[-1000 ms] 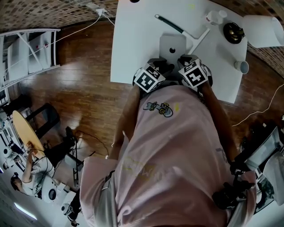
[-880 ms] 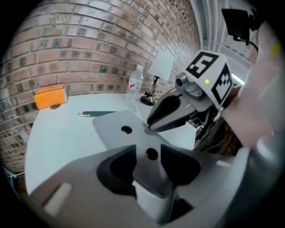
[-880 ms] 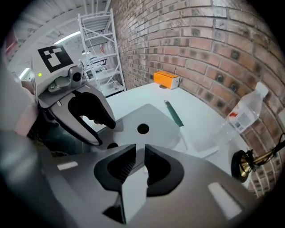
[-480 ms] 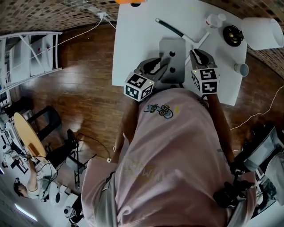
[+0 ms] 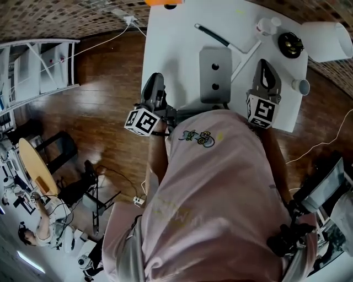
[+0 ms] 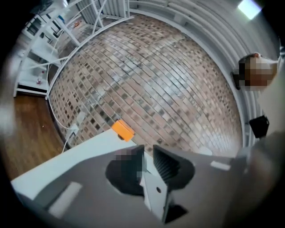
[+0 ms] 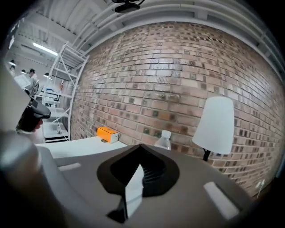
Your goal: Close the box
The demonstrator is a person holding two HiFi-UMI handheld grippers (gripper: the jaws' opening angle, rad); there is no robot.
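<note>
The grey box (image 5: 215, 74) lies flat on the white table (image 5: 171, 49), its lid down and two dark holes in its top. In the head view my left gripper (image 5: 154, 83) hovers over the table's left edge, well left of the box. My right gripper (image 5: 266, 69) is to the right of the box, apart from it. Both are shut with nothing between the jaws. The left gripper view shows its pads (image 6: 167, 164) together in front of the brick wall. The right gripper (image 7: 140, 149) likewise points at the wall.
An orange box (image 5: 162, 2) sits at the table's far edge. Behind the grey box lie a black-handled tool (image 5: 212, 33), a bottle (image 5: 268, 22), a black round object (image 5: 290, 41), a white lamp shade (image 5: 328, 39) and a cup (image 5: 300, 83). A white rack (image 5: 33, 66) stands left.
Both grippers have drawn away from the box's near end, the left one going left and the right one right, and their jaws have shut. The box now shows whole and flat.
</note>
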